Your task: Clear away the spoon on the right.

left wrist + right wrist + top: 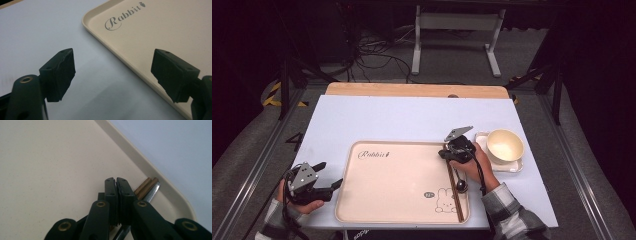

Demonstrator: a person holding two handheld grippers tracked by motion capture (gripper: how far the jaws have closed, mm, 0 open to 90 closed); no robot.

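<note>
- The right tool has its two black jaws pressed flat together with nothing between them; it hangs low over the far right corner of the cream tray.
- Just beside those closed jaws, on the side toward the tray's rim, lie the tips of a pair of brown chopsticks and the dark handle of a spoon, all three resting on the tray floor close under the raised edge.
- In the high view the right tool sits at the far end of the chopsticks, which run along the tray's right edge toward the person; the spoon's dark bowl lies against them about midway down that edge.
- The right hand wraps the tool's body from the right, partly over the tray's rim.
- Right of the tray, well apart from its printed rabbit, a cream bowl stands on a small white square plate on the desk.
- The left tool holds its jaws wide apart and grips nothing; between them show the pale desk surface and the tray's left rim, with the word "Rabbit" printed inside the tray's far left corner.
- In the high view the left tool rests off the tray's left edge, near its lower left corner, held by the left hand.
</note>
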